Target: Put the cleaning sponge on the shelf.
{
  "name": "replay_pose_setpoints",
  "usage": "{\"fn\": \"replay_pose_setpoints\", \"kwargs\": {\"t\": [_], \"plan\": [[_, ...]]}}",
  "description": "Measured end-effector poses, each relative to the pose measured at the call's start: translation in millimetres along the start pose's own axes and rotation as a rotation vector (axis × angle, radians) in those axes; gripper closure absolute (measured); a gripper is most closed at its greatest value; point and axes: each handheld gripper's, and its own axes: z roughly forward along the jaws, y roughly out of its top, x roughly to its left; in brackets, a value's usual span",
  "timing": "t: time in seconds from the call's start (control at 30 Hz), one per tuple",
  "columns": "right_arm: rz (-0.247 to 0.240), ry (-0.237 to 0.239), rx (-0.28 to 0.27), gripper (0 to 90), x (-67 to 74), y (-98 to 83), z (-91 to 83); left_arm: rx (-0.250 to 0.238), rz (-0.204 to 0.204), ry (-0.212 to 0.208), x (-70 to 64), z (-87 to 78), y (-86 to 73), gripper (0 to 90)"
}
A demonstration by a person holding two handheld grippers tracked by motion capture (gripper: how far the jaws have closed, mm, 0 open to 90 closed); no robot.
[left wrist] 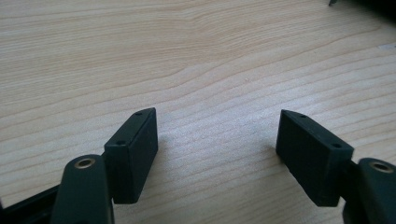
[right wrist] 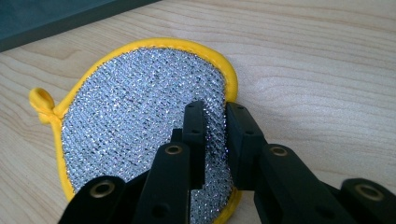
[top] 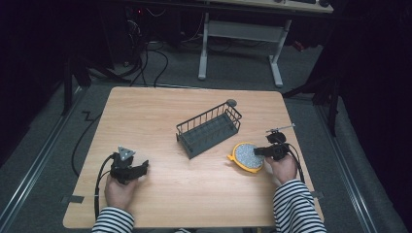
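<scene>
A round silver scrub pad (top: 246, 155) with a yellow rim and a small yellow loop lies on the wooden table (top: 194, 194), right of centre. My right gripper (top: 260, 151) reaches it from the right. In the right gripper view the two black jaws of the right gripper (right wrist: 215, 112) are pinched together on the near-right edge of the scrub pad (right wrist: 130, 107). My left gripper (top: 142, 169) rests near the table's front left, held in a hand. In the left gripper view the left gripper (left wrist: 217, 128) stands open over bare wood, with nothing between its jaws.
A dark wire rack (top: 209, 127) stands at an angle in the middle of the table, just left of and behind the pad; its base (right wrist: 46, 14) is visible in the right gripper view. Beyond the table stand a white desk frame (top: 240, 34) and cables on the floor.
</scene>
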Motion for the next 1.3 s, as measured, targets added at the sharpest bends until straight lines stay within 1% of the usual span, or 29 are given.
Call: {"fn": "replay_pose_setpoints", "kwargs": {"t": [0.07, 0.17, 0.27, 0.3, 0.37, 0.5, 0.6, 0.67, 0.73, 0.83, 1.0, 1.17, 1.3], "plan": [[0.0, 0.002, -0.005, 80.2, 1.4, -0.2, -1.1, -0.001, -0.001, -0.001, 0.2, 0.0, 0.0, 29.9], [-0.017, 0.007, -0.015, 80.6, 4.0, -0.4, -3.9, -0.001, -0.001, 0.0, 0.1, 0.0, 0.0, 29.9], [-0.044, 0.015, -0.045, 80.7, 6.4, -0.6, -10.6, -0.002, -0.002, 0.0, -0.1, 0.1, 0.0, 29.9], [-0.044, 0.015, -0.045, 80.7, 6.4, -0.6, -10.6, -0.002, -0.002, 0.0, -0.1, 0.1, 0.0, 29.9], [-0.053, 0.024, -0.08, 80.8, 7.1, -1.3, -19.1, -0.002, -0.002, 0.0, -0.1, 0.1, 0.0, 29.9], [-0.057, 0.033, -0.101, 80.9, 6.9, -2.2, -29.2, 0.0, 0.0, 0.0, 0.0, 0.1, 0.0, 29.9], [-0.067, 0.027, -0.104, 80.9, 7.7, -1.0, -33.4, -0.001, -0.001, 0.0, 0.1, 0.0, 0.0, 30.0], [-0.081, 0.032, -0.125, 80.9, 10.9, 2.9, -41.3, -0.001, -0.001, 0.0, 0.1, 0.0, 0.0, 29.9], [-0.092, 0.039, -0.142, 80.9, 13.0, 5.7, -45.6, -0.001, -0.001, 0.0, 0.0, 0.0, 0.0, 29.9], [-0.099, 0.044, -0.152, 80.9, 16.0, 9.5, -50.2, -0.001, -0.001, -0.001, 0.1, 0.0, 0.0, 29.9], [-0.098, 0.081, -0.169, 80.7, 16.9, 15.1, -55.2, -0.001, -0.003, -0.004, 0.5, -0.1, 0.0, 29.9], [-0.106, 0.088, -0.18, 80.8, 19.4, 18.8, -59.0, -0.001, -0.002, -0.003, 0.3, 0.0, -0.1, 29.9], [-0.124, 0.103, -0.204, 80.7, 24.9, 25.6, -67.9, -0.001, -0.002, -0.002, 0.2, 0.0, 0.0, 29.9]]}}
